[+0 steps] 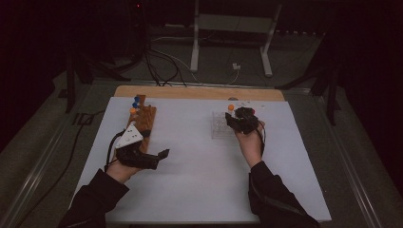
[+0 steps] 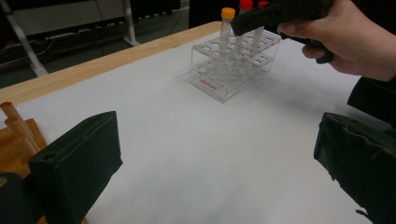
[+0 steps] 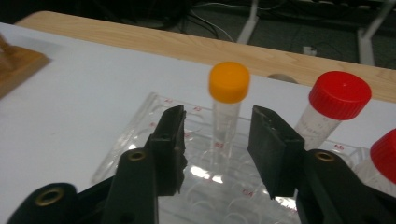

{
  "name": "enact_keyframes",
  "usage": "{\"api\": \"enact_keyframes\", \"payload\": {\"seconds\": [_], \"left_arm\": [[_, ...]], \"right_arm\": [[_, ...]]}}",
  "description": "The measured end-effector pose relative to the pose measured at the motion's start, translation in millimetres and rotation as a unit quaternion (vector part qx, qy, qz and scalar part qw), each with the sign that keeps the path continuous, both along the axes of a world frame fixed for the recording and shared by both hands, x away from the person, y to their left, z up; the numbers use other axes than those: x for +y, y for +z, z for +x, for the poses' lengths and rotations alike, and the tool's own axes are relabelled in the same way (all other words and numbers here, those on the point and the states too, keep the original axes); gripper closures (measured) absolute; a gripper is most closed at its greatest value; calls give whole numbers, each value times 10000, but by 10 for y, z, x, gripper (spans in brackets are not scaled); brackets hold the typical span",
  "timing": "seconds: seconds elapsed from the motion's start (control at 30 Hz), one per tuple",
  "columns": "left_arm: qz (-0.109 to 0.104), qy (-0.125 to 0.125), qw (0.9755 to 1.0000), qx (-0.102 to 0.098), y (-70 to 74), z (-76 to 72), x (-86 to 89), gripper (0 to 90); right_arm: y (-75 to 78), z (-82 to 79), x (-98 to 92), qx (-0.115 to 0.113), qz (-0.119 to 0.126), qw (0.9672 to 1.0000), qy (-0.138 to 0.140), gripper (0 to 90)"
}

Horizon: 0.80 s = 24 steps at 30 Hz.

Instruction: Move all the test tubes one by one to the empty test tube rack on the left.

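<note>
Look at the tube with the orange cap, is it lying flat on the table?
No, the orange-capped tube stands upright in the clear rack, between the right gripper and its open jaws.

The surface is a pale wooden top covered almost wholly by a white sheet, with bare wood showing along the far edge. On the sheet at the upper left of the high view lies a brown wooden block with pegs. At the upper right stands a clear plastic tube rack, well apart from the block.
</note>
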State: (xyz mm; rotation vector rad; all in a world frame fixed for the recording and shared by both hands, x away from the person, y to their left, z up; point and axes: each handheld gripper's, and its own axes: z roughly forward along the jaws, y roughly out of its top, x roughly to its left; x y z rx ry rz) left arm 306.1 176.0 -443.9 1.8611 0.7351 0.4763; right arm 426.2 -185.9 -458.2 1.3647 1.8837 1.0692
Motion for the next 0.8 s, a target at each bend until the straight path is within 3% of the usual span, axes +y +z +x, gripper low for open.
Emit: {"api": "enact_keyframes", "payload": {"seconds": [0.47,0.67,0.8], "left_arm": [[-26,-34,10000,21,2,1,2,16],[-30,-47,10000,44,-1,5,4,15],[-38,-73,9999,81,-4,9,2,15]], "right_arm": [[-78,178,105,161,-361,9990,-202,714],[-81,195,100,173,-321,9991,-200,753],[-22,168,107,48,-325,9993,-197,753]]}}
